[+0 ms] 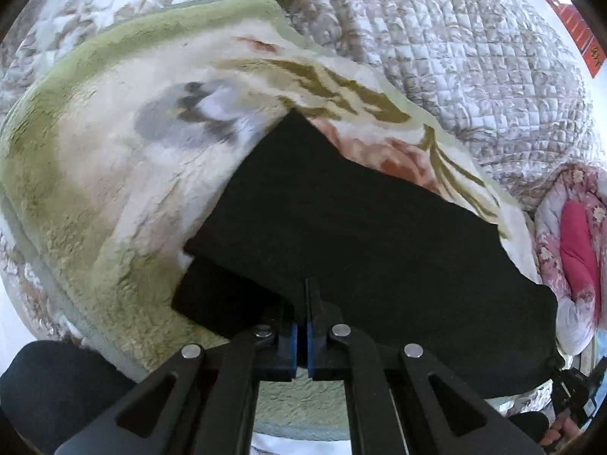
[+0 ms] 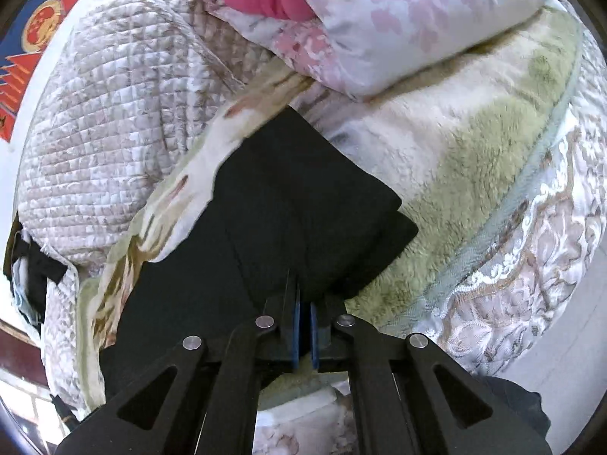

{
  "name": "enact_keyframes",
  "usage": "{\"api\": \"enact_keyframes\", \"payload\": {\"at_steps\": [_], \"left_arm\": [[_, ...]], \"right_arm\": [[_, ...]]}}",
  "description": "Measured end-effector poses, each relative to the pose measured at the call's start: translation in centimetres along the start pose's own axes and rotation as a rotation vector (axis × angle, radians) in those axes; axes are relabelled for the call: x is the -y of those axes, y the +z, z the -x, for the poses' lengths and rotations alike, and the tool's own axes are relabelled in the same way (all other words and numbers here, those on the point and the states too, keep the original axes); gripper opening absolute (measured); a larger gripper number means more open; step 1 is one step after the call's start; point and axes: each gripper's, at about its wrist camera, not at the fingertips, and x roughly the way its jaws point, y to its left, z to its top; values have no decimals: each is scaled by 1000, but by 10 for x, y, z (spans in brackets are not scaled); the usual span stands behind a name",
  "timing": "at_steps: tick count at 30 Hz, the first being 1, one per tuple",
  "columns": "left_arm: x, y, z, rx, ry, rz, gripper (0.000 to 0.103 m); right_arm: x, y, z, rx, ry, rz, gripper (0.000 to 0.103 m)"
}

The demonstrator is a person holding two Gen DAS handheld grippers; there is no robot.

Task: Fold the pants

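Observation:
The black pants (image 1: 360, 227) lie on a plush cream and green floral blanket (image 1: 95, 189), folded over themselves, with a lower layer sticking out at the left. My left gripper (image 1: 307, 295) is shut on the near edge of the pants, and dark cloth is pinched between its blue pads. In the right wrist view the pants (image 2: 303, 197) run from the centre down to the left. My right gripper (image 2: 303, 297) is shut on their near edge beside a folded corner. Most of both pairs of fingertips is hidden by the cloth.
A quilted beige bedspread (image 1: 474, 57) lies beyond the blanket (image 2: 474, 151). A rolled pink floral duvet (image 2: 398, 19) sits at the far side, by the pants' right end (image 1: 569, 246). Dark sleeves (image 1: 57, 386) show at the frame bottoms. A red and blue wall hanging (image 2: 34, 38) is at upper left.

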Motion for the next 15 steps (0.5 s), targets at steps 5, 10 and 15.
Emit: {"api": "enact_keyframes", "payload": {"at_steps": [5, 10, 15], "left_arm": [[7, 2, 15, 52, -3, -41, 4], [-3, -6, 8, 8, 14, -15, 5], [-16, -5, 32, 46, 68, 6, 9]], "right_arm": [[-7, 0, 2, 2, -33, 36, 3], [3, -5, -7, -44, -65, -1, 9], [-1, -5, 16, 18, -154, 40, 29]]}}
